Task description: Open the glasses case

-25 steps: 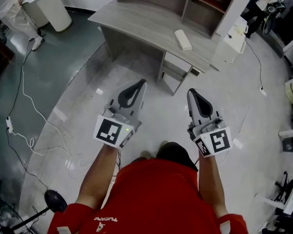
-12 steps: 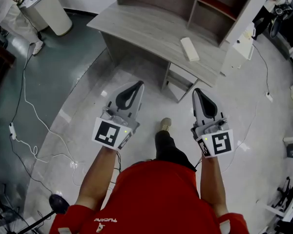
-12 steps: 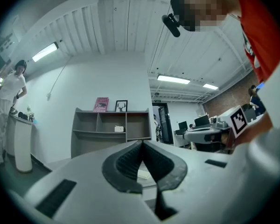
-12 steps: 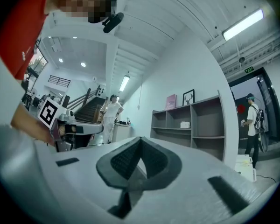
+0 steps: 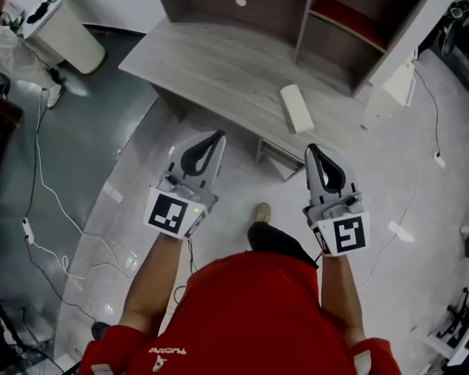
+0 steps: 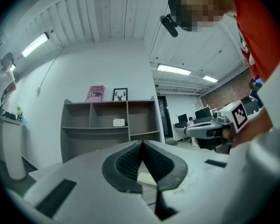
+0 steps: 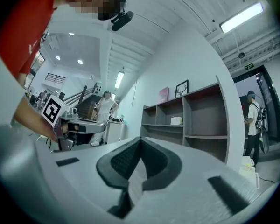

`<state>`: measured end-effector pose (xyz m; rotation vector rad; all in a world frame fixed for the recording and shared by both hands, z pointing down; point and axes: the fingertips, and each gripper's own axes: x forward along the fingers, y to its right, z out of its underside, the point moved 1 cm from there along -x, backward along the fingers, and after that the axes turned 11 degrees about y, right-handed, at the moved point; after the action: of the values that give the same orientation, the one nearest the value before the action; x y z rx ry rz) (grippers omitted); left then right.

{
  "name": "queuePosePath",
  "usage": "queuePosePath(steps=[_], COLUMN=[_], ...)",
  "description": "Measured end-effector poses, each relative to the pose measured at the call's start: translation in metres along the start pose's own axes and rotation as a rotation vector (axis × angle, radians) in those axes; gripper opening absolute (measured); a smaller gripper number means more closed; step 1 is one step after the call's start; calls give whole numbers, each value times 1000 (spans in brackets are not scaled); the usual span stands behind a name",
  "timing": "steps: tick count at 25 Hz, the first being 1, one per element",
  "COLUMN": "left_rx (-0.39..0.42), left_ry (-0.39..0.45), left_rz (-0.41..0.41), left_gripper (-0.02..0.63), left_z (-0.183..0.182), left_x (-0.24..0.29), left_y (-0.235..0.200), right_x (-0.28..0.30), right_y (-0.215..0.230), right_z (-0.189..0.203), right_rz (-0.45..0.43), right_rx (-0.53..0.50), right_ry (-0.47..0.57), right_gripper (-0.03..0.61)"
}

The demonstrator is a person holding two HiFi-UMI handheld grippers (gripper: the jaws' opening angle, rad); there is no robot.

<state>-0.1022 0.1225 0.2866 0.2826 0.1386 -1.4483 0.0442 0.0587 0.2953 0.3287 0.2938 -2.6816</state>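
Observation:
The glasses case (image 5: 297, 108) is a white oblong box lying shut on the grey wooden desk (image 5: 211, 69), right of its middle. My left gripper (image 5: 217, 136) is held over the floor just short of the desk's front edge, jaws shut with nothing between them. My right gripper (image 5: 313, 150) is beside it, below the case and apart from it, also shut and empty. In the left gripper view the left gripper (image 6: 142, 143) points level at the shelf unit (image 6: 107, 125). The right gripper (image 7: 141, 140) points level toward the same shelves (image 7: 186, 125).
A grey shelf unit (image 5: 328, 14) stands at the back of the desk. A white cabinet (image 5: 62, 33) is at the far left. White cables (image 5: 47, 201) trail over the floor at left. A person (image 7: 254, 120) stands at right in the right gripper view.
Both grippers have moved forward toward the desk, side by side, still shut. The desk and the case now lie closer in the head view.

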Motion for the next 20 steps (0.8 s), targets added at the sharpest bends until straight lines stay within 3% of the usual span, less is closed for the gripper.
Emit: queuePosePath(steps=[9,14,20], left_rx=[-2,-29,4], left_ry=[-86,-128,-208], left_rz=[82,158,233], left_gripper=[11,11,11], left_z=[60,98,149], left_x=[92,122,150], left_y=[-15,-13,-24], right_x=[42,55,66], right_y=[73,87,97], right_z=[45,65,87], right_rz=[35,55,100], right_rx=[8,16,6], right_ry=[-51,-86,-142], right_gripper=[5,5,5])
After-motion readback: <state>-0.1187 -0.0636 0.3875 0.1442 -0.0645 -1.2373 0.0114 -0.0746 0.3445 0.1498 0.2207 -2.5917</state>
